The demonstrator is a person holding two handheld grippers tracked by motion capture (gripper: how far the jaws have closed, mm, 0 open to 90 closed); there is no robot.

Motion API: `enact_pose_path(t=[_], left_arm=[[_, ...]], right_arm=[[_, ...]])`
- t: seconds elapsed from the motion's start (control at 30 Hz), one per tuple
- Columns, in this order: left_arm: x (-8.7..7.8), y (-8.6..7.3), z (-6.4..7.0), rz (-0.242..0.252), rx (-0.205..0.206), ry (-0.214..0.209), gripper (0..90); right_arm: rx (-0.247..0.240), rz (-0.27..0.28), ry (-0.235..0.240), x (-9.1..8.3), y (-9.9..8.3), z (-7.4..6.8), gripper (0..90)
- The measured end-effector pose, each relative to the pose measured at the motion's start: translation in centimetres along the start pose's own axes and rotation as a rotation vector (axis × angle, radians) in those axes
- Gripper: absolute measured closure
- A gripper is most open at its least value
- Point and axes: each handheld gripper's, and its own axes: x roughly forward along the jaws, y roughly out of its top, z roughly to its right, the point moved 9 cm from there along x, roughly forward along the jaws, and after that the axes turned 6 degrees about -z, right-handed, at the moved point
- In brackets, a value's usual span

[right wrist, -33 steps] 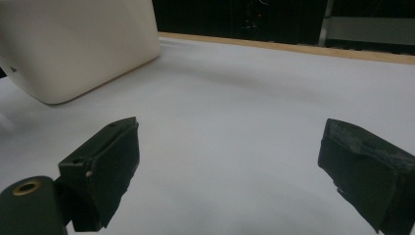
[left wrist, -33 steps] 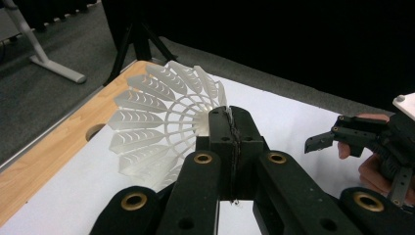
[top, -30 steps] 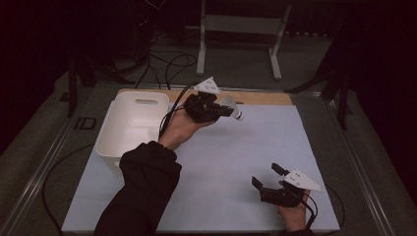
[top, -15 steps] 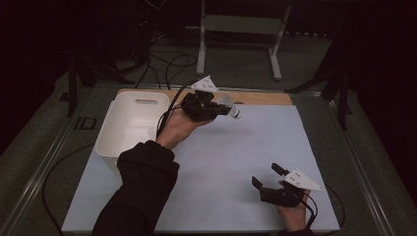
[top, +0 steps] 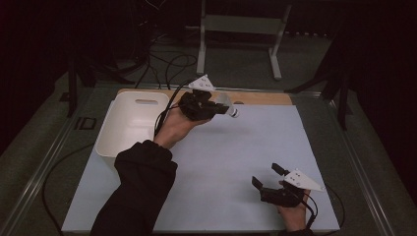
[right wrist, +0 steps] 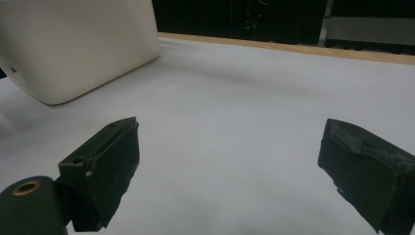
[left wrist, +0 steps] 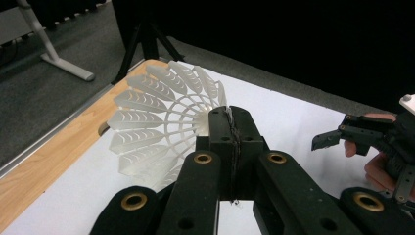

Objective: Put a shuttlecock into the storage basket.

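A white plastic shuttlecock (left wrist: 156,122) hangs above the far part of the table, and my left gripper (left wrist: 230,122) is shut on the rim of its skirt. In the high view the left gripper (top: 219,107) is held just right of the white bin (top: 129,129), with the shuttlecock (top: 225,102) pointing its cork to the right. My right gripper (top: 265,174) rests low near the table's front right, jaws wide apart and nothing between them. From its own camera the right gripper (right wrist: 230,161) faces bare white table.
The white bin (right wrist: 73,44) stands at the table's far left. A wooden strip (top: 260,97) runs along the far edge of the white table cover (top: 221,167). Cables and a metal stand (top: 241,29) lie on the floor beyond. The right gripper (left wrist: 337,137) is visible from the left one.
My left gripper has shifted slightly left and turned a little with the shuttlecock still held. The right gripper has stayed in place.
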Motion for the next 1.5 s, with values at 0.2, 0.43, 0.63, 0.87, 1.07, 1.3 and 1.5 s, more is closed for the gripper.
enact_pose_path(t=[0.2, 0.43, 0.63, 0.87, 1.07, 1.3, 1.5], left_arm=[[-0.2, -0.1, -0.2, 0.001, -0.003, 0.005, 90.0], [-0.5, -0.1, -0.4, 0.004, -0.003, 0.011, 90.0], [-0.6, -0.1, -0.4, 0.003, -0.005, 0.013, 90.0], [-0.8, -0.2, -0.5, 0.001, -0.005, 0.014, 90.0], [-1.1, -0.3, -0.6, 0.003, -0.005, 0.017, 90.0], [-1.5, -0.4, -0.7, 0.000, -0.004, 0.023, 90.0], [-1.8, -0.5, -0.9, 0.001, -0.008, 0.028, 90.0]], right_arm=[[-0.001, -0.001, -0.002, 0.0, 0.0, 0.0, 8.1], [0.000, 0.002, 0.001, 0.0, 0.0, 0.0, 8.1], [0.001, 0.000, 0.003, 0.0, 0.0, 0.0, 8.1], [-0.003, 0.001, 0.001, 0.0, 0.0, 0.0, 8.1], [-0.003, 0.003, 0.005, 0.0, 0.0, 0.0, 8.1], [0.000, 0.003, 0.000, 0.0, 0.0, 0.0, 8.1], [0.000, 0.001, -0.001, 0.0, 0.0, 0.0, 8.1]])
